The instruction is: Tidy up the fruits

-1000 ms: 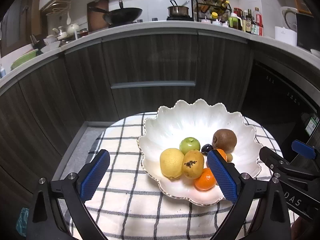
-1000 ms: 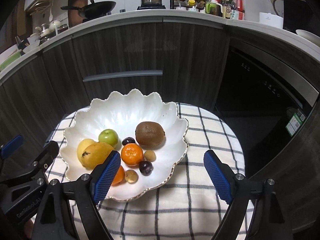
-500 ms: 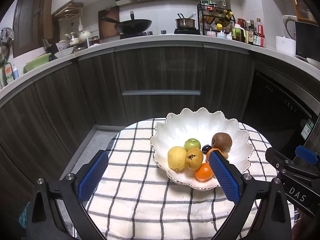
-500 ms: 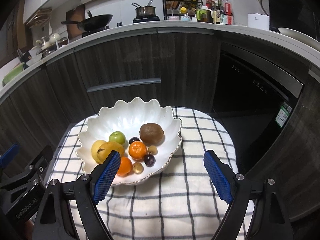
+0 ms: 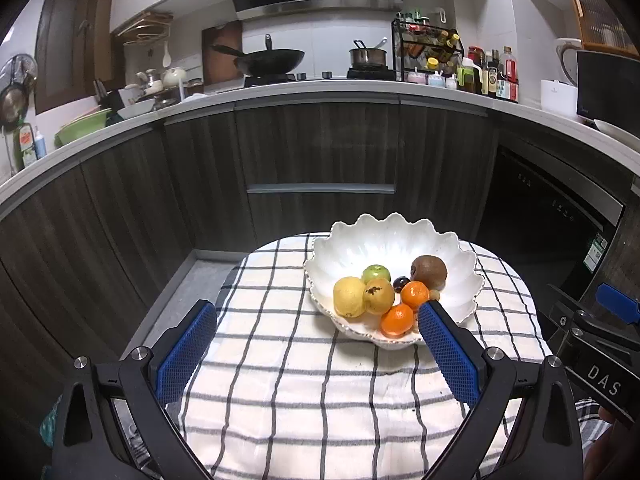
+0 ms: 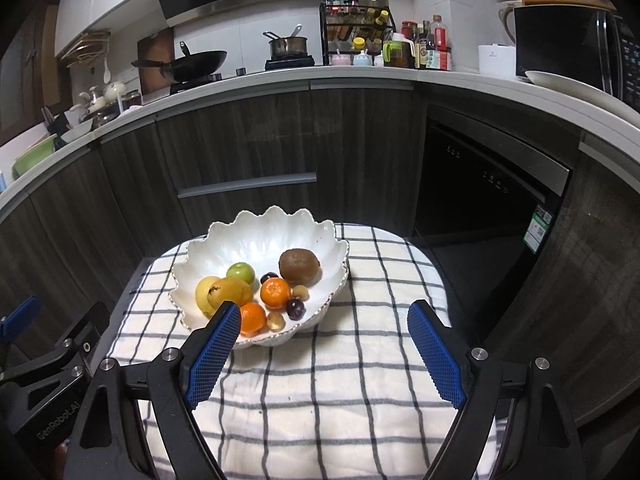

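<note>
A white scalloped bowl [image 5: 400, 240] [image 6: 264, 236] sits on a checked cloth [image 5: 320, 392] [image 6: 340, 380]. It holds a kiwi [image 5: 429, 271] [image 6: 299, 266], a green apple [image 5: 376, 273] [image 6: 241, 272], a lemon [image 5: 349, 296], a yellow spotted fruit [image 5: 378, 296] [image 6: 232, 290], two oranges [image 5: 414, 294] [image 5: 397, 320] [image 6: 275, 292] and small dark and tan fruits [image 6: 295, 307]. My left gripper [image 5: 316, 316] is open and empty, held back from the bowl. My right gripper [image 6: 324, 316] is open and empty, also held back.
The cloth covers a small round table in front of dark kitchen cabinets [image 5: 320, 152]. The counter carries a wok [image 5: 268, 60], a pot [image 5: 368, 56], a spice rack [image 6: 356, 24] and bottles. A dark appliance door [image 6: 480, 184] is at the right.
Both grippers have drawn back and up from the bowl, which now looks smaller and farther. Both stay open. The fruits have not moved.
</note>
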The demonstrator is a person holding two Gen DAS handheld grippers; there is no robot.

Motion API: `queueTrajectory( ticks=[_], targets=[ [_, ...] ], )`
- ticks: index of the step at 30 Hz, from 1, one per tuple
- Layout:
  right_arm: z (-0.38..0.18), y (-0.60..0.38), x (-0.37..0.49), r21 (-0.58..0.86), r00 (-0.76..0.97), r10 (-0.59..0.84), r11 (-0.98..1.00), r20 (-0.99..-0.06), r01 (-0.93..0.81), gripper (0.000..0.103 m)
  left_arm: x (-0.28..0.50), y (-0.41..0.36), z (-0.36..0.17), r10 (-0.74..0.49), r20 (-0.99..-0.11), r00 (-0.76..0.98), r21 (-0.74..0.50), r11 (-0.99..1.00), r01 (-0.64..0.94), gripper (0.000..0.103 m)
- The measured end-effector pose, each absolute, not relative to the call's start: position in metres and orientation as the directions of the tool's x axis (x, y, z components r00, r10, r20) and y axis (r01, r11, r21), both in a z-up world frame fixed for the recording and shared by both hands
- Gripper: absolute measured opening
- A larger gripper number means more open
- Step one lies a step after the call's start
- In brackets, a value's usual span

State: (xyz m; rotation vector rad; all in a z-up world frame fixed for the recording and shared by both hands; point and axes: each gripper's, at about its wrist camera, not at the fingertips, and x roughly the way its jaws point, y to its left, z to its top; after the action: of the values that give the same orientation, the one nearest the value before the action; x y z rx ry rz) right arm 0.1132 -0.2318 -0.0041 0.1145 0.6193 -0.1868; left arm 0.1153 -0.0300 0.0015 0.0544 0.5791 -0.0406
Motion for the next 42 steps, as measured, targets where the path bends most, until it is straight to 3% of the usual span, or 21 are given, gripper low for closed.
queueTrajectory(
  ticks=[42],
  targets=[
    [-0.022,-0.211,0.031,0.029,0.815,-0.130,0.984,-0.564,0.178,0.087,0.027,0.000,-0.008,0.018,-0.524,0.851,0.054,0.998,0.012,0.102]
  ],
)
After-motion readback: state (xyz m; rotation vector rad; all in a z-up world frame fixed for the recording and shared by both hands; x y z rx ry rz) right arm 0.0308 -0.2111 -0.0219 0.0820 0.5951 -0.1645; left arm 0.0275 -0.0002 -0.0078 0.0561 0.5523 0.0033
